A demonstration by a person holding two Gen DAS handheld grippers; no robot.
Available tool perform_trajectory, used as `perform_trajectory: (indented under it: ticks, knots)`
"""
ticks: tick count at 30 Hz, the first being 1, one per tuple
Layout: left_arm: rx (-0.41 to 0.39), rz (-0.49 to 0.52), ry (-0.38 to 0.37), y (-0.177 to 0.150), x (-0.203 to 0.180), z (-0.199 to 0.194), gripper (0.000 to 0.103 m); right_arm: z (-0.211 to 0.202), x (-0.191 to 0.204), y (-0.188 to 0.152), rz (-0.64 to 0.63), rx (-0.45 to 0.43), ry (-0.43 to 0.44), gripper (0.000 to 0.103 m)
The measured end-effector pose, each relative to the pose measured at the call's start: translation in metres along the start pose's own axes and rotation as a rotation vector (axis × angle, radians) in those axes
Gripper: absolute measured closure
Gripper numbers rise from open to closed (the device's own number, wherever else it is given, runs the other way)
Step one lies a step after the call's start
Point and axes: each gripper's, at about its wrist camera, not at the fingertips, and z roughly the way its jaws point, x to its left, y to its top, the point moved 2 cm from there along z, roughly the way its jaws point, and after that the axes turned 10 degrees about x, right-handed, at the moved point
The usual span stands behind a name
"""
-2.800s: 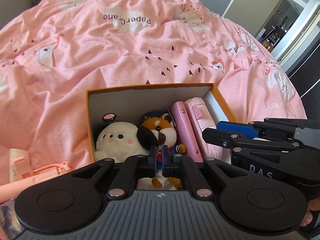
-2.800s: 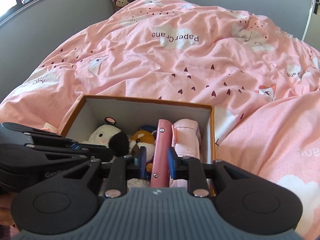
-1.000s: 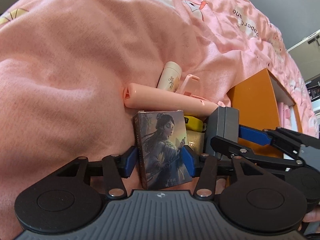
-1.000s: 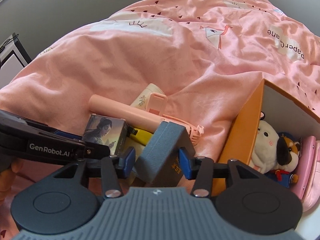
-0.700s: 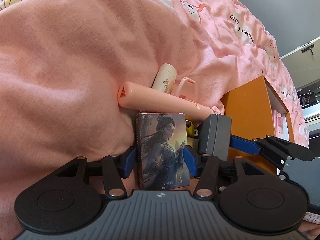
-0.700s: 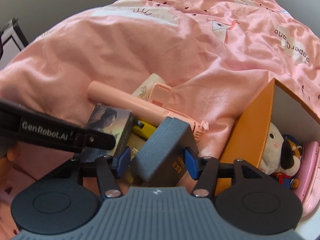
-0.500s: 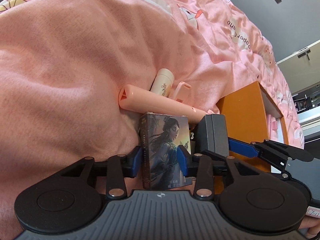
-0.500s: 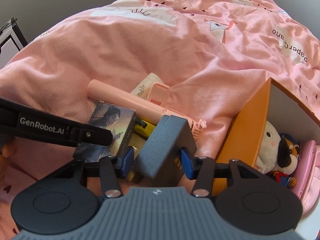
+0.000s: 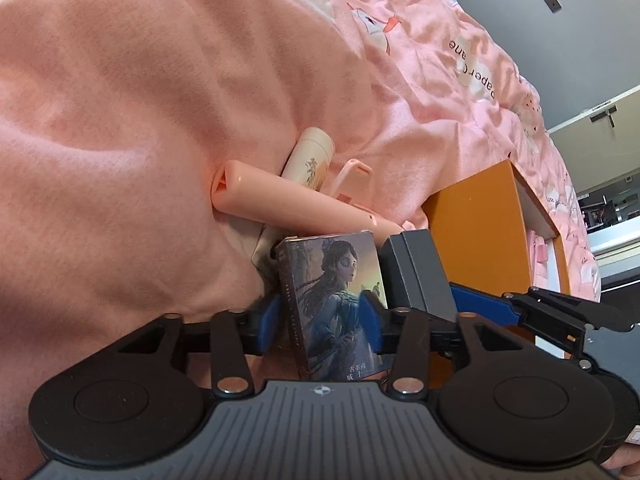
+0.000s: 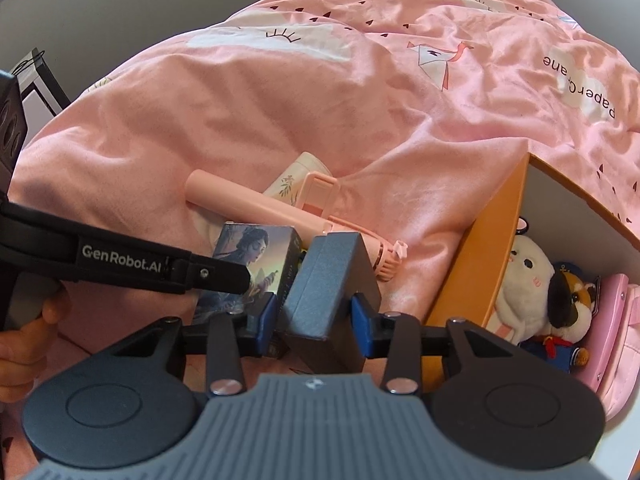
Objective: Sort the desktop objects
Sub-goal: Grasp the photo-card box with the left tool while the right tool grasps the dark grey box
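My left gripper (image 9: pixel 320 320) is shut on a picture box with a painted woman on it (image 9: pixel 334 292), also in the right wrist view (image 10: pixel 252 260). My right gripper (image 10: pixel 314 318) is shut on a grey box (image 10: pixel 328 284), seen beside the picture box in the left wrist view (image 9: pixel 416 276). Both boxes are tilted, just left of the orange storage box (image 10: pixel 480 256) (image 9: pixel 476 224). That box holds a white plush (image 10: pixel 524 276), a fox plush (image 10: pixel 568 308) and pink cases (image 10: pixel 616 328).
A pink handheld fan (image 10: pixel 280 208) (image 9: pixel 288 204) and a cream tube (image 10: pixel 296 176) (image 9: pixel 310 156) lie on the pink duvet (image 10: pixel 280 80) behind the boxes. A yellow item peeks between them. A hand holds the left gripper at the lower left.
Both grippers left the storage box and came to the pile on the left. Each closed on its box; both boxes have tilted and risen slightly.
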Motion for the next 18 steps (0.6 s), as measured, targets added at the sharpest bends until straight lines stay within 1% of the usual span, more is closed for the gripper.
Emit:
perform_trajectory:
  ticks: [2, 3, 4, 8, 11, 13, 14, 15, 16, 18]
  knots:
    - [0.0, 0.004, 0.005, 0.001, -0.001, 0.004, 0.04, 0.0, 0.001, 0.0, 0.002, 0.0, 0.003, 0.06]
    - [0.0, 0.005, 0.004, 0.002, -0.002, 0.006, 0.035, 0.0, 0.001, 0.0, 0.001, 0.0, 0.004, 0.06]
    - [0.0, 0.004, 0.002, 0.001, -0.003, 0.006, 0.032, -0.001, 0.0, 0.0, 0.001, 0.0, 0.004, 0.06]
    - [0.014, 0.003, -0.018, 0.002, -0.005, 0.014, 0.032, 0.0, 0.0, 0.0, -0.004, -0.006, 0.005, 0.06]
    - [0.012, -0.013, -0.046, 0.003, -0.003, 0.013, 0.041, 0.0, -0.001, -0.001, -0.004, -0.018, 0.012, 0.06]
    - [-0.001, -0.027, -0.06, 0.003, -0.001, 0.008, 0.052, -0.002, -0.003, -0.002, 0.008, -0.025, 0.024, 0.061]
    - [-0.013, -0.029, -0.066, 0.002, -0.001, 0.004, 0.055, -0.003, -0.004, -0.002, 0.015, -0.031, 0.031, 0.061]
    - [-0.027, -0.032, -0.074, 0.002, 0.0, 0.0, 0.059, -0.005, -0.005, -0.003, 0.023, -0.039, 0.039, 0.061]
    - [-0.035, -0.034, -0.084, 0.002, -0.001, -0.003, 0.061, -0.006, -0.006, -0.003, 0.029, -0.043, 0.047, 0.061]
    - [-0.05, -0.029, -0.095, 0.001, -0.003, -0.009, 0.062, -0.006, -0.006, -0.003, 0.034, -0.045, 0.054, 0.062]
